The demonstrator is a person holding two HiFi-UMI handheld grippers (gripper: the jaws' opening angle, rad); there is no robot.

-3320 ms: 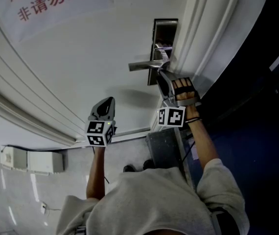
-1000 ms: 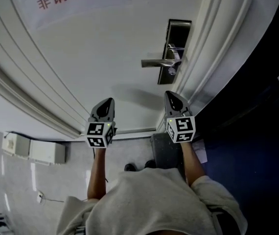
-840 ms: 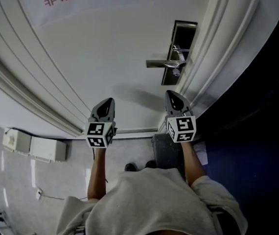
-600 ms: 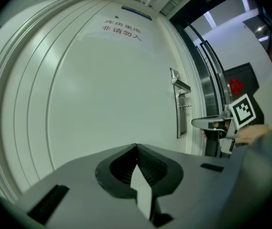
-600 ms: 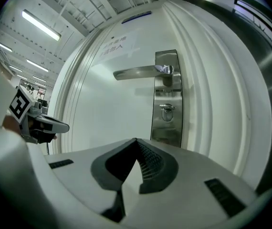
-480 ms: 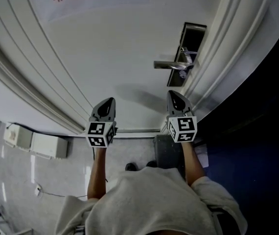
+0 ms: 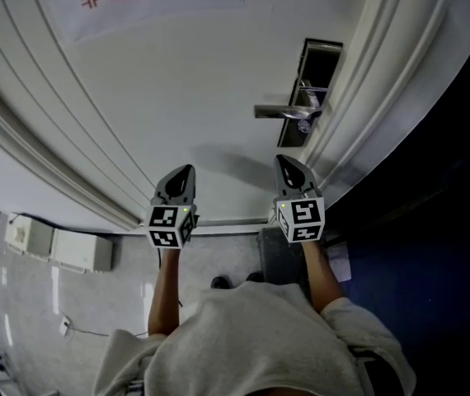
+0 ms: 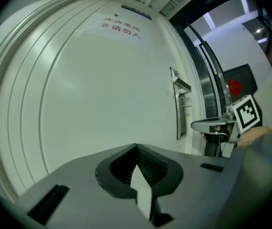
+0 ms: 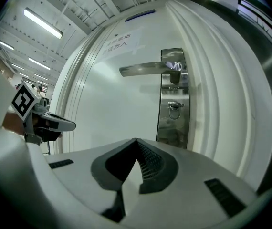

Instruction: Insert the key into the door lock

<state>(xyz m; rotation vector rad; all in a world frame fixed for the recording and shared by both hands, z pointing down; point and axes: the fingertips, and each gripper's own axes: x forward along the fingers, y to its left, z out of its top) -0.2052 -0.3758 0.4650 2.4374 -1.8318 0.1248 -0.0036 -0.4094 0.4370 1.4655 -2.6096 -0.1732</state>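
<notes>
Left tool and right tool are hovering pressed together, pinching nothing; key is sitting in lock plate, at 1 o'clock from right tool, under handle.

Head view from above the person, steeply down onto door, both gripper views near, level, facing it, all sharing handle.
</notes>
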